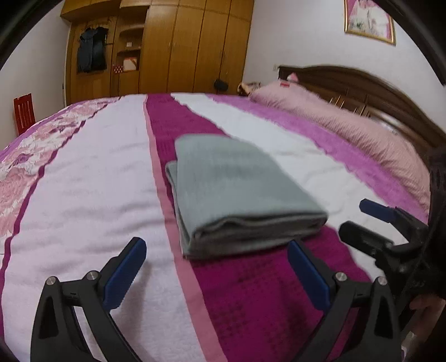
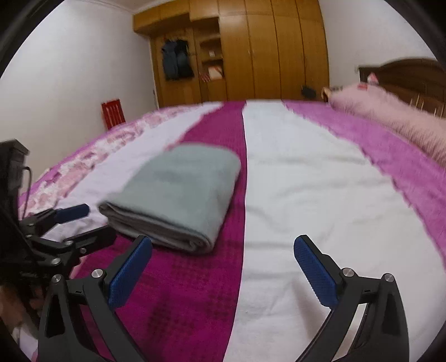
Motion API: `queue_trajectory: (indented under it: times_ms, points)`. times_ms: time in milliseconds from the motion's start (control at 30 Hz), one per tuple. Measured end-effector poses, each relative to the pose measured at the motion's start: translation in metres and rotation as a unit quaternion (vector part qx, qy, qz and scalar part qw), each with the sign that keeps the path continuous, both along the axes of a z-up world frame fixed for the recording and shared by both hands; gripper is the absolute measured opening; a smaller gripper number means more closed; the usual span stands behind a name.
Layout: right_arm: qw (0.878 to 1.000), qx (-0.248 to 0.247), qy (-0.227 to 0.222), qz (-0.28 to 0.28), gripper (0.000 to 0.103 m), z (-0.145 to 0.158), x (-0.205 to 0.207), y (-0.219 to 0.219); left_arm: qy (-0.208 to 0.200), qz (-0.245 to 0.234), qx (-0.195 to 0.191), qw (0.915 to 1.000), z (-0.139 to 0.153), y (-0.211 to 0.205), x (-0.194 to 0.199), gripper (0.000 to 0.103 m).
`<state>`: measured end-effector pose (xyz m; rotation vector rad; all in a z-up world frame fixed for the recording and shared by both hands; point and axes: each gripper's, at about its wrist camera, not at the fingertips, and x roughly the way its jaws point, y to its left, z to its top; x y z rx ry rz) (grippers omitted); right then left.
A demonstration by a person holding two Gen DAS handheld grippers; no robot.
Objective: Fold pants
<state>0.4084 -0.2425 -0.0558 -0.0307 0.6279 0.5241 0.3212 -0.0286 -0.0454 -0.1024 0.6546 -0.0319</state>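
Shown from left to right: a red slatted object [image 1: 24, 112] is seen against the white wall at the far left, beyond the bed's corner. Next, the bedspread [image 1: 83, 178] is laid out in lengthwise bands: a pink floral border, a white band, a magenta band, a second white band and a lilac band. The left gripper [image 1: 214, 274] is held low over the near part of the bedspread with its blue-padded jaws spread wide and nothing between them. The pants [image 1: 234, 189], grey and folded into a compact rectangular stack, lie flat on the magenta band just beyond that gripper, with the layered fold edge turned toward the cameras; neither gripper touches them. The right gripper [image 1: 359, 220] is seen at the right edge of the left wrist view, beside the near right corner of the pants; in its own view its jaws [image 2: 223, 271] are likewise spread wide and empty, over the magenta and white bands. A wooden wardrobe [image 1: 178, 47] stands behind the bed, with dark garments [image 1: 92, 50] hung in an open section. Farther right, a pink pillow [image 1: 334, 122] rests against a dark wooden headboard [image 1: 370, 92], and a framed picture [image 1: 369, 21] hangs on the wall above.
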Motion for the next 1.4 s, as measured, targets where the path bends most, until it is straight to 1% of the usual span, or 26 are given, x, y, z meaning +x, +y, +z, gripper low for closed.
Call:
queue_trajectory:
  times_ms: [33,67,100,167,300,333,1400]
  points:
    - [1.0,-0.009,0.021,0.002,0.101,-0.006,0.007,0.003,-0.001,0.002,0.001,1.0,-0.001,-0.001,0.0,0.103]
    - [0.999,-0.013,0.031,0.005,0.101,-0.01,0.011,0.005,-0.004,0.001,0.0,1.0,-0.002,-0.001,0.0,0.103]
    - [0.999,-0.01,0.03,0.005,0.101,-0.011,0.013,0.004,-0.006,-0.002,-0.003,1.0,-0.003,-0.001,-0.001,0.103]
    - [1.0,-0.003,0.013,0.0,0.101,-0.007,0.008,0.001,-0.015,-0.003,-0.004,0.9999,-0.001,-0.001,-0.003,0.103]
    - [1.0,-0.011,-0.008,0.0,0.101,-0.005,-0.001,0.003,-0.02,-0.009,0.02,0.9996,0.001,-0.009,-0.004,0.103]
    - [1.0,-0.008,-0.01,-0.001,0.101,-0.004,-0.001,0.002,-0.02,-0.011,0.017,0.9996,0.0,-0.009,-0.004,0.103]
    - [1.0,-0.004,-0.008,0.001,0.101,-0.008,0.0,0.001,-0.017,-0.014,0.012,0.9997,-0.001,-0.007,-0.002,0.103]
